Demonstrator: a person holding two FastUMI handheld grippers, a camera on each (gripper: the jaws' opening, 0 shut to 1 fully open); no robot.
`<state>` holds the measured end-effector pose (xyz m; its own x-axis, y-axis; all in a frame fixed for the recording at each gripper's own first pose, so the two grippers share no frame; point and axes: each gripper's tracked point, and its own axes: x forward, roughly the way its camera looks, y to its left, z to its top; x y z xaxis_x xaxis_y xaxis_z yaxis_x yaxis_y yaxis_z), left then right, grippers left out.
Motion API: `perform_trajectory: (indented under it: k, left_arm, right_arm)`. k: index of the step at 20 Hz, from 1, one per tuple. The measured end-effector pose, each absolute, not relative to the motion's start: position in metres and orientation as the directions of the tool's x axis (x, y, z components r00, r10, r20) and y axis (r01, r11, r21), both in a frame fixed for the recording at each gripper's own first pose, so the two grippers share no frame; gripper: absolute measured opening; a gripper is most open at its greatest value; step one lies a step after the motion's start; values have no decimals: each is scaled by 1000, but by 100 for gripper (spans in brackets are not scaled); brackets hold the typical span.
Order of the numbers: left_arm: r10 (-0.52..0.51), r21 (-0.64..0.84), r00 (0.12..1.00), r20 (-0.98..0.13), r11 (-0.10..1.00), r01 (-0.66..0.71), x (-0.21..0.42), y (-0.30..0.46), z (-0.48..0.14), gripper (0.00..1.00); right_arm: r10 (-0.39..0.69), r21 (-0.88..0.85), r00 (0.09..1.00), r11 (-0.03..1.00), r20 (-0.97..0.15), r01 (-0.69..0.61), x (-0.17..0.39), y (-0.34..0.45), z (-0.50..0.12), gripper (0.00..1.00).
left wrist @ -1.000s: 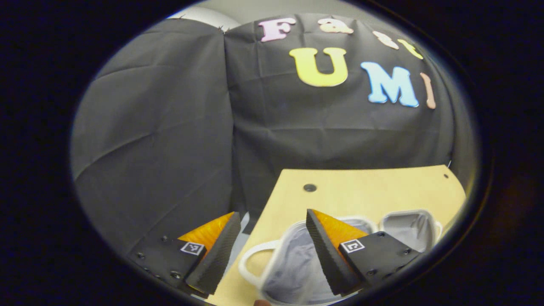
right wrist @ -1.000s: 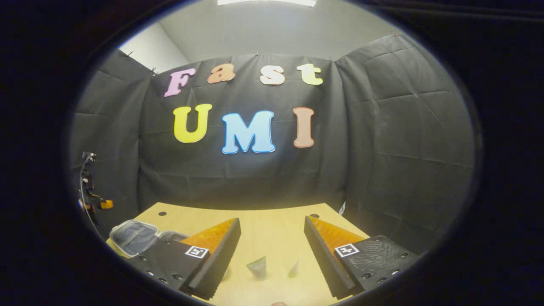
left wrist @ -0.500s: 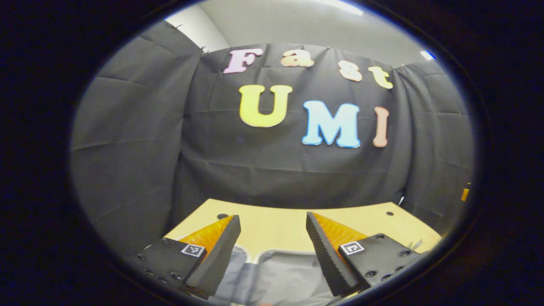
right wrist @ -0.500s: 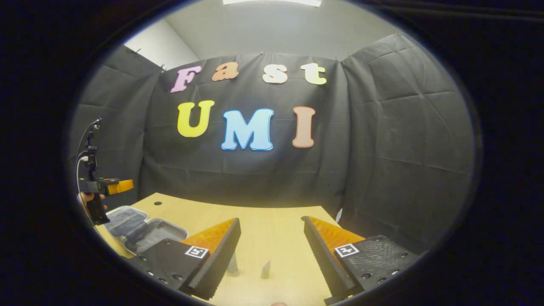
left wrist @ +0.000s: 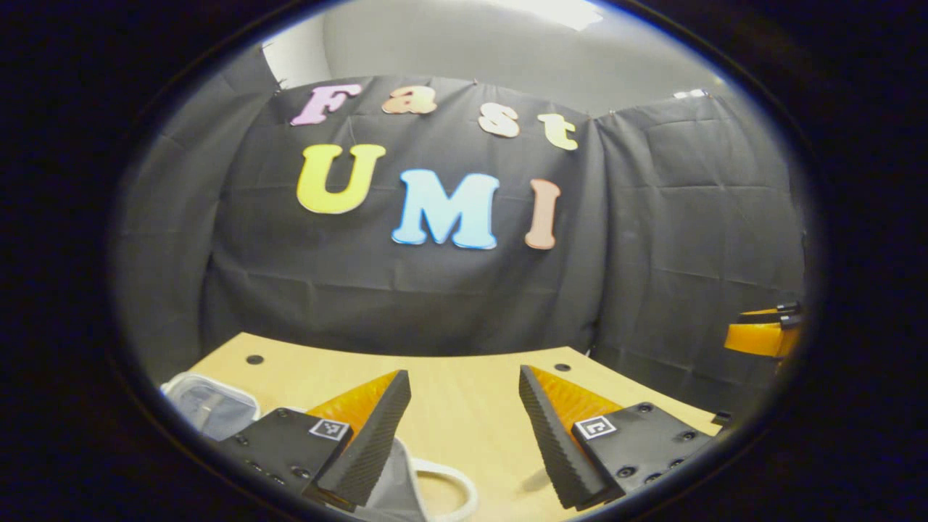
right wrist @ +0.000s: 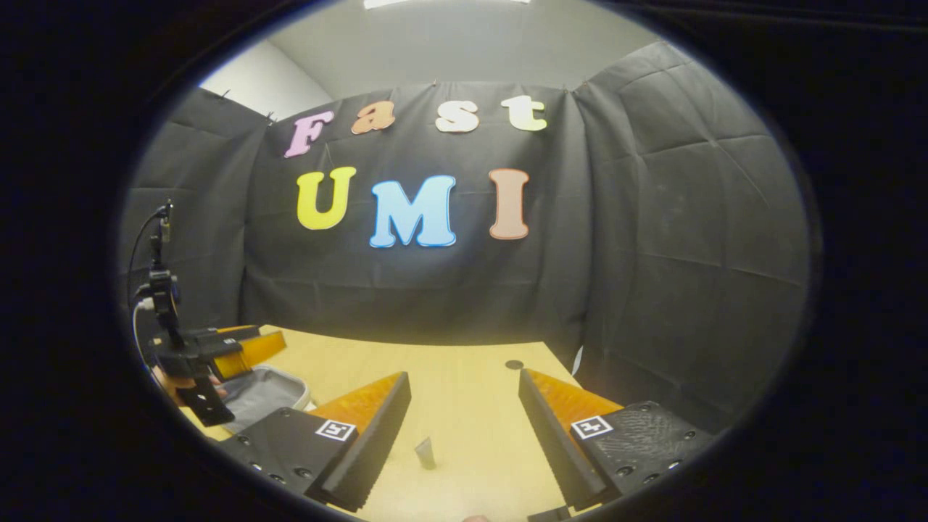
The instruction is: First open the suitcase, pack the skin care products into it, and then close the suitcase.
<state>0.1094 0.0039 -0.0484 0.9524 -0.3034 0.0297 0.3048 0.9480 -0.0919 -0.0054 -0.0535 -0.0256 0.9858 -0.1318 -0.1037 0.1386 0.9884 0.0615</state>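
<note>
The white suitcase (left wrist: 206,406) lies open on the wooden table (left wrist: 464,406), its grey lining showing at the lower left of the left gripper view; its handle loop (left wrist: 453,487) curves just below my left gripper (left wrist: 462,377). That gripper hovers open with nothing between its fingers. In the right gripper view the suitcase (right wrist: 270,388) sits at the left, and the left gripper (right wrist: 264,344) hangs over it in a hand (right wrist: 168,380). A small grey tube (right wrist: 425,453) stands on the table below my open right gripper (right wrist: 464,377). The right gripper (left wrist: 747,330) also shows at the far right of the left gripper view.
The table's far edge meets the black cloth wall (right wrist: 435,290). Small round holes (right wrist: 514,365) mark the tabletop near its back corners. Bare wood (right wrist: 464,413) lies between the suitcase and the tube.
My left gripper has swung right, so the suitcase slid from under its fingers to the lower left. In the right gripper view it has come closer over the suitcase; one tube shows, not two.
</note>
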Motion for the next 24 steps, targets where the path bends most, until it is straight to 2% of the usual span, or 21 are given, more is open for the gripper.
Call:
perform_trajectory:
  k: [7, 15, 16, 17, 18, 19, 20, 21, 22, 24]
  left_arm:
    - [-407, -77, 913, -34, 912, 404, 123, -101, -134, 97]
    - [-388, -103, 890, -241, 922, 374, 139, -122, -262, 96]
    - [-374, -101, 890, -260, 927, 361, 143, -121, -270, 94]
    - [-362, -97, 887, -288, 932, 348, 147, -120, -279, 82]
    - [-350, -94, 882, -317, 937, 337, 146, -118, -285, 80]
    - [-337, -88, 882, -331, 941, 327, 150, -115, -292, 55]
    - [-329, -80, 882, -338, 944, 321, 153, -116, -289, 55]
    - [-326, -88, 876, -356, 945, 316, 152, -115, -289, 48]
    - [-321, -115, 870, -375, 947, 300, 155, -113, -289, 48]
    - [-349, -208, 827, -440, 936, 284, 150, -109, -290, 41]
  right_arm:
    - [-112, 56, 984, 991, -135, 121, -4, -79, -45, 92]
    - [-68, 47, 982, 996, -178, 78, 4, -81, -68, 92]
    - [-63, 40, 982, 997, -179, 71, 5, -80, -69, 92]
    - [-59, 35, 982, 997, -179, 66, 7, -79, -69, 92]
    - [-55, 33, 982, 998, -180, 61, 9, -78, -70, 92]
    - [-49, 36, 982, 998, -181, 56, 11, -76, -71, 92]
    - [-41, 41, 982, 998, -184, 49, 13, -73, -73, 92]
    - [-29, 48, 981, 998, -190, 39, 17, -68, -76, 92]
    - [-15, 54, 979, 998, -201, 27, 20, -62, -82, 92]
    - [8, 63, 975, 998, -221, 6, 29, -49, -93, 92]
